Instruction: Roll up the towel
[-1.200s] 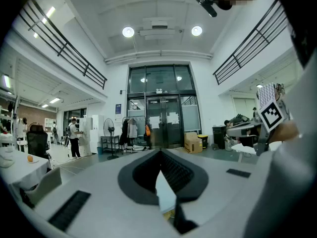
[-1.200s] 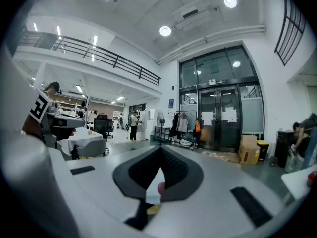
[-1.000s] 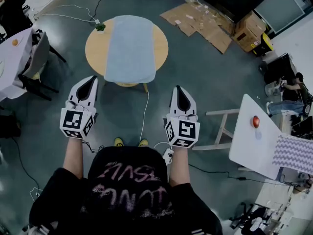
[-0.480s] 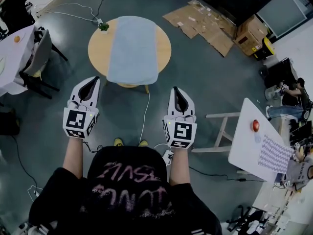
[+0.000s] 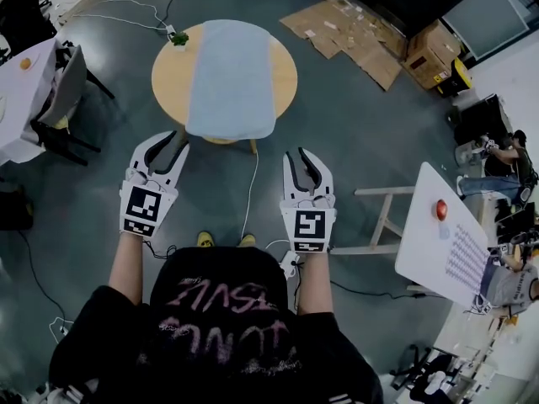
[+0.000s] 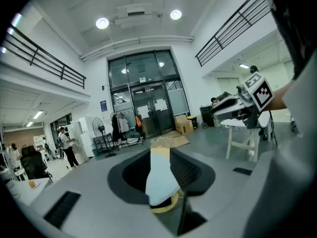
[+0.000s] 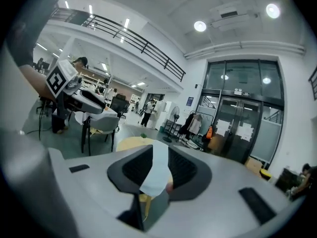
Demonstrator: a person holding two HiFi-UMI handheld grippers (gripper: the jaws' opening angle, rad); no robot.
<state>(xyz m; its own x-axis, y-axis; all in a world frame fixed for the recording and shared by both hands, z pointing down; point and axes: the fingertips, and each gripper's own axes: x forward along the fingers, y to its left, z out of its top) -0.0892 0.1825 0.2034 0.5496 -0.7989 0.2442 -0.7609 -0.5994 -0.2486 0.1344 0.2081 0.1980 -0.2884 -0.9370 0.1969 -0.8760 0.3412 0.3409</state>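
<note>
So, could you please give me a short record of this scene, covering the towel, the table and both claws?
towel: light blue, spread flat along the table, near end draped over the edge, not yet rolled
table: round, wooden, small plant at its far left rim
left claw: jaws apart, just been opening, empty, short of the table
right claw: jaws apart, just been opening, empty, short of the table

The towel (image 5: 231, 78) is pale blue, the round table (image 5: 171, 81) tan.
</note>
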